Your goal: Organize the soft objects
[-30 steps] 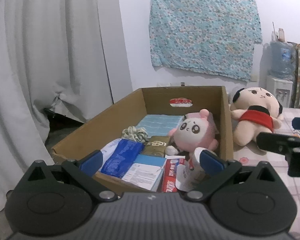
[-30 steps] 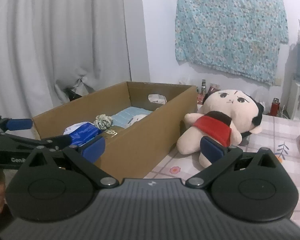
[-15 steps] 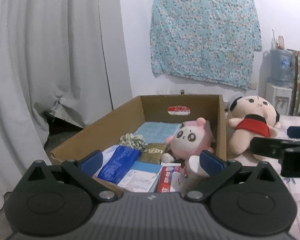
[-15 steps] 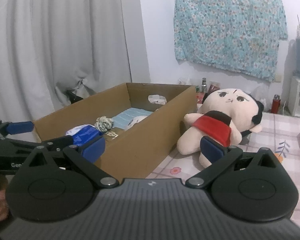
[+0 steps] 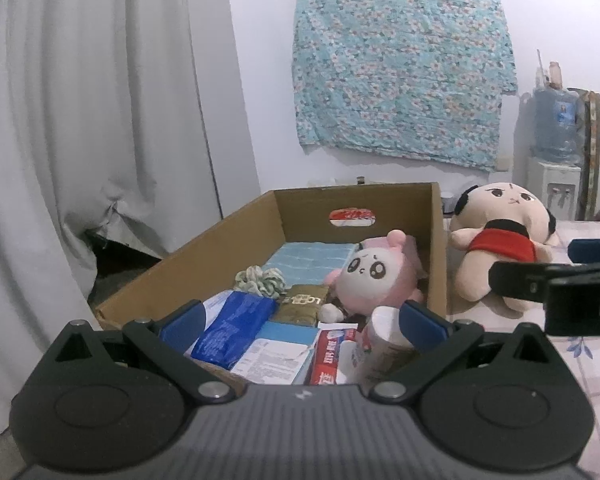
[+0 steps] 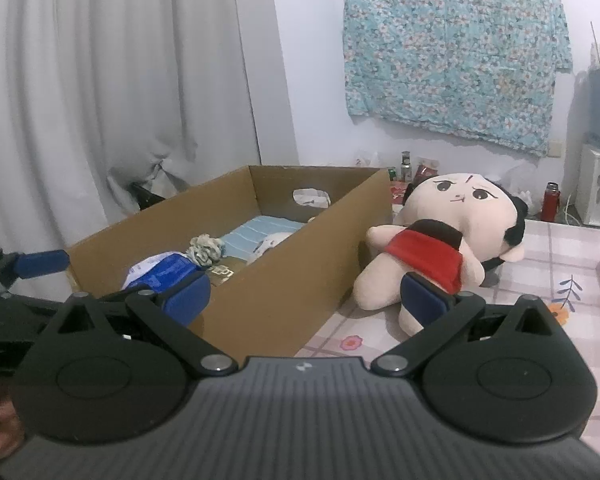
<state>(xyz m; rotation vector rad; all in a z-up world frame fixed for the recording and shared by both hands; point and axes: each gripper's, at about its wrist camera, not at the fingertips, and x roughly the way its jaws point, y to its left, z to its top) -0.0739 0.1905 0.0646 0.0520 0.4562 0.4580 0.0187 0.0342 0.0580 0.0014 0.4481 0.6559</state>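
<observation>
A cardboard box holds a pink plush, a scrunchie, a light blue folded cloth and several packets. A big cream doll in a red top lies on the bed to the right of the box; it also shows in the right wrist view. My left gripper is open and empty over the box's near end. My right gripper is open and empty, near the box's right wall, short of the doll.
A white curtain hangs at left. A floral cloth hangs on the wall. A water dispenser stands at the back right. Bottles stand behind the box. The bed has a checked sheet.
Both grippers have pulled back and risen slightly, so the box and doll sit a little lower and farther. Nothing was taken hold of.
</observation>
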